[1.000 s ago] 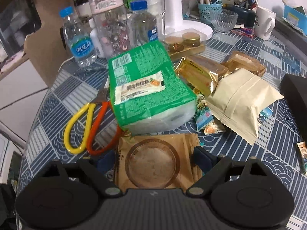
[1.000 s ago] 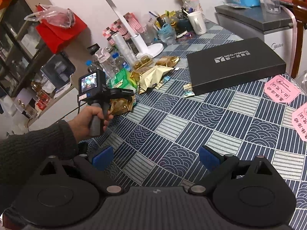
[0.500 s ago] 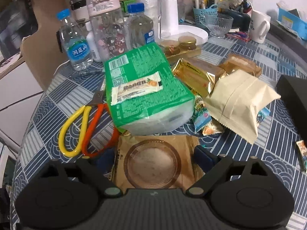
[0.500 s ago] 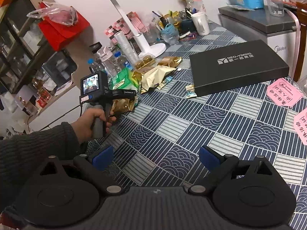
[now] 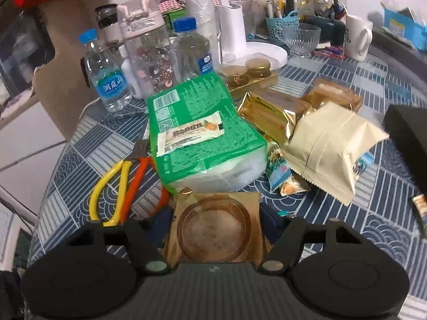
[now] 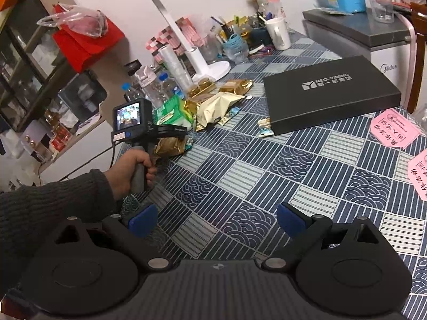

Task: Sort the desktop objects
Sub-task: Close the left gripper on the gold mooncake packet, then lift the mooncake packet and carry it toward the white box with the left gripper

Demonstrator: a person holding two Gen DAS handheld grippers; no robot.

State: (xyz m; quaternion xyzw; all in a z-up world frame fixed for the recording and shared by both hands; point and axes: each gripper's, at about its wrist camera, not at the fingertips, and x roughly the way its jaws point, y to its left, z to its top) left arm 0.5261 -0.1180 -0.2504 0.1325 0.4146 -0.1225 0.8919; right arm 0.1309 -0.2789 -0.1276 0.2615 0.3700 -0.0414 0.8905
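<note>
1. The left gripper [image 5: 214, 217] has its jaws closing on a flat brown-gold foil packet with a round clear window [image 5: 215, 228]. The packet sits squarely between the two blue pads, its side edges against them and slightly buckled.
2. Just beyond the packet's far edge lies a green plastic-wrapped pack of tissues [image 5: 197, 130], with a small white snack bar wrapper [image 5: 190, 135] resting on top of it.
3. To the left of the pack, touching its near corner, lie scissors with yellow and orange handle loops [image 5: 122, 186] on the blue patterned tablecloth [image 5: 387, 186].
4. To the right of the green pack sit a small blue-and-orange candy packet [image 5: 280, 174], a beige paper-like pouch [image 5: 331, 146] and a shiny gold foil bag [image 5: 269, 114].
5. Behind them stand clear water bottles with blue caps [image 5: 106, 72], a white lamp base [image 5: 261, 52], a glass bowl [image 5: 303, 36] and a white mug [image 5: 357, 38].
6. The right gripper [image 6: 216, 221] hangs over a bare stretch of the tablecloth with its jaws spread wide and nothing between its blue pads [image 6: 141, 220].
7. In the right wrist view the person's left hand [image 6: 133, 168], in a dark knitted sleeve, holds the left gripper's handle, with the packet at its tip.
8. Well apart on the right lie a flat black box with silver lettering [image 6: 331, 93] and pink paper slips [image 6: 395, 128].
</note>
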